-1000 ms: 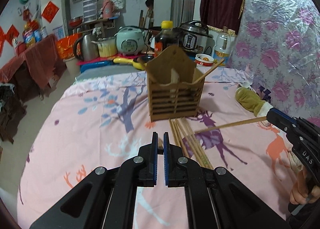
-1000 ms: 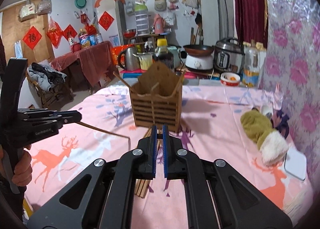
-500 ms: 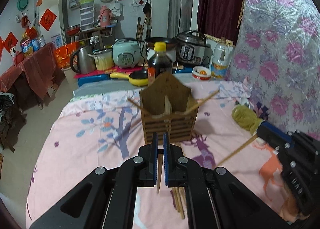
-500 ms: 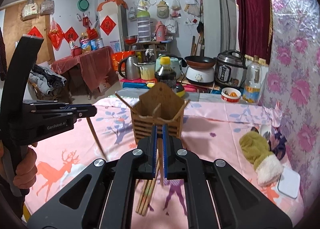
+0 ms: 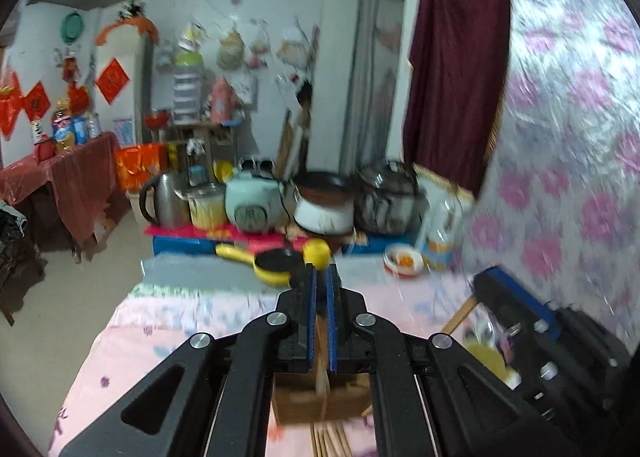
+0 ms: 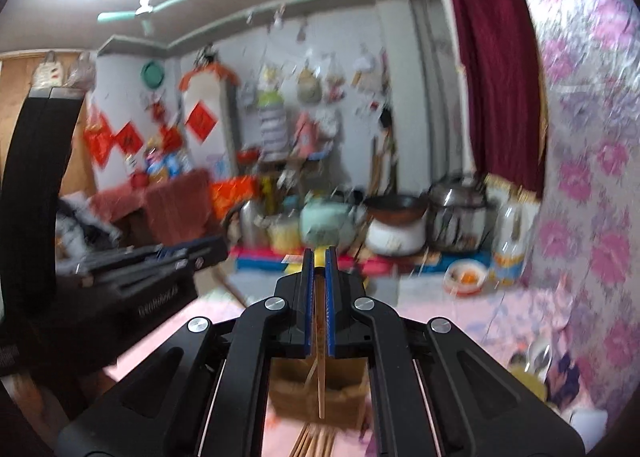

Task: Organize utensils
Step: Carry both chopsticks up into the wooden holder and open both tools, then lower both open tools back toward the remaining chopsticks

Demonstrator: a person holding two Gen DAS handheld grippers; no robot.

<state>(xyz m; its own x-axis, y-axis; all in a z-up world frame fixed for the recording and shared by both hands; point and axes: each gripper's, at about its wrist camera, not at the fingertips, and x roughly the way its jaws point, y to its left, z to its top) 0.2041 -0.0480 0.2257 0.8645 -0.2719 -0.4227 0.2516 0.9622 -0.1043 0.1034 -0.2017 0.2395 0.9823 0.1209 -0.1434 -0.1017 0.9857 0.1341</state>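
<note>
Both grippers are raised above the table, each grasping 1 chopstick between nearly closed blue pads. In the left wrist view, the left gripper (image 5: 320, 317) holds a chopstick (image 5: 322, 377) that hangs down between its jaws toward the wooden holder (image 5: 320, 401), which sits directly below the jaws on the pink tablecloth (image 5: 168, 337). In the right wrist view, the right gripper (image 6: 319, 305) is clenched on a second chopstick (image 6: 320, 377), whose lower end points down over the open top of the same wooden holder (image 6: 316, 393). Whether either tip has entered a compartment cannot be determined, because both views are motion-blurred and the gripper bodies cover much of the holder. At least 1 other stick appears to lean inside the holder in the right wrist view, so some sorting is judged complete. Remaining work: a loose bundle of chopsticks (image 6: 316, 441) lies flat on the cloth just in front of the holder, visible at the bottom edge of both views. The task is therefore judged partly done, with 2 sticks in transit and several not yet collected. The right gripper also appears at the right edge of the left wrist view, with part of its stick showing below it. Next requirement: align each stick over a compartment opening before release. Risk: a stick released off-centre may strike the holder rim and fall back onto the cloth.
</note>
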